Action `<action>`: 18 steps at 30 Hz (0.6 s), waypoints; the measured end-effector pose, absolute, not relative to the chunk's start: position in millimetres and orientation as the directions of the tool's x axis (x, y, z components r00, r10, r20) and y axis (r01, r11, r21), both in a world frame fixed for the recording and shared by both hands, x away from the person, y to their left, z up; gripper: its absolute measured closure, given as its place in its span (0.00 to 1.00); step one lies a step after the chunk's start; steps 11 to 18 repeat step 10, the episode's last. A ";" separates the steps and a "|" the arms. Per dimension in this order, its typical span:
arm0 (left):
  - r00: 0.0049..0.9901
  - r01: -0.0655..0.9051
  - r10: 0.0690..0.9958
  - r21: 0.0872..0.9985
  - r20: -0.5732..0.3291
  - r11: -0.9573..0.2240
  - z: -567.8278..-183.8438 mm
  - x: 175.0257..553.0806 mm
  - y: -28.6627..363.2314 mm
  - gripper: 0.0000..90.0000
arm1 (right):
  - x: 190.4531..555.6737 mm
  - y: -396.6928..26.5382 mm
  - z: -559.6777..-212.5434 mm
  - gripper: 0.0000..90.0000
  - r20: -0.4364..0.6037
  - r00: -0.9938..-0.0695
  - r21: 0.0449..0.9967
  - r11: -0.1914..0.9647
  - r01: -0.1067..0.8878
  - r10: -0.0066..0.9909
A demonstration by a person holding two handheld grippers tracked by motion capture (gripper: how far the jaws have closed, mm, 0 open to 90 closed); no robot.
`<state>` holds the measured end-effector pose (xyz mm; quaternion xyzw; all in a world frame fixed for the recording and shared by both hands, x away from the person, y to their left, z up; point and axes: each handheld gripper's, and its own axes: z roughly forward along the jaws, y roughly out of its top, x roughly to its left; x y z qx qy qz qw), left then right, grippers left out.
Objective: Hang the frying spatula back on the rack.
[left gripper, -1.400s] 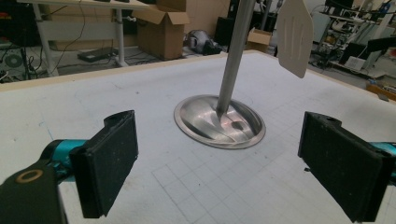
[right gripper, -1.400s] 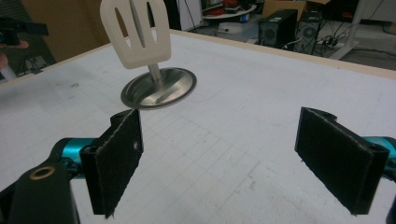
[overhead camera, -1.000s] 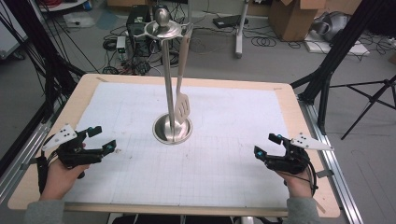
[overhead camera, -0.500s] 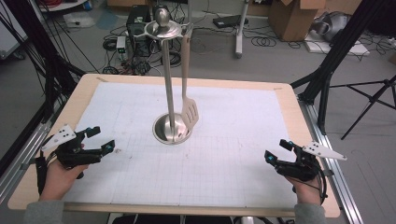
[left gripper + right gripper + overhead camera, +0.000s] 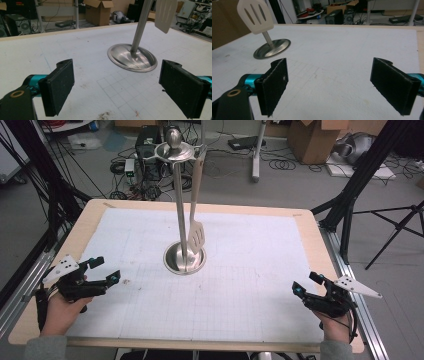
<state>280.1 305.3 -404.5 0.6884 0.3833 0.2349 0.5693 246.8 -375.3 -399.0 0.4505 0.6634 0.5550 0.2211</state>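
Left tongs (image 5: 107, 270) and right tongs (image 5: 302, 287) both rest low near the desk's (image 5: 300, 217) front corners, jaws spread wide w/ nothing between them. Spatula (image 5: 197, 234) hangs from the metal stand (image 5: 184, 257) at desk centre, blade just above the round base, prob. not touching it. Well apart from both tongs. Desk covered w/ white grid paper.

This is a lab or workshop: black tripod legs (image 5: 350, 195) straddle a concrete floor strewn with cables (image 5: 125, 175), cardboard boxes (image 5: 312, 137) sit behind, and the tabletop (image 5: 310, 227) wears gridded white paper (image 5: 240, 295).
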 end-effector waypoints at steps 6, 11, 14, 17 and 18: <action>0.568 0.273 0.816 0.960 -0.112 -0.058 -408.7 278.0 311.6 0.15 | 248.2 -382.2 -403.4 0.15 0.212 -0.476 0.932 -0.031 0.360 0.853; 0.550 0.278 0.828 0.959 -0.108 -0.059 -409.9 276.0 313.6 0.15 | 249.8 -382.4 -404.1 0.15 0.216 -0.471 0.935 -0.042 0.354 0.856; 0.550 0.278 0.828 0.959 -0.108 -0.059 -409.9 276.0 313.6 0.15 | 249.8 -382.4 -404.1 0.15 0.216 -0.471 0.935 -0.042 0.354 0.856; 0.550 0.278 0.828 0.959 -0.108 -0.059 -409.9 276.0 313.6 0.15 | 249.8 -382.4 -404.1 0.15 0.216 -0.471 0.935 -0.042 0.354 0.856; 0.550 0.278 0.828 0.959 -0.108 -0.059 -409.9 276.0 313.6 0.15 | 249.8 -382.4 -404.1 0.15 0.216 -0.471 0.935 -0.042 0.354 0.856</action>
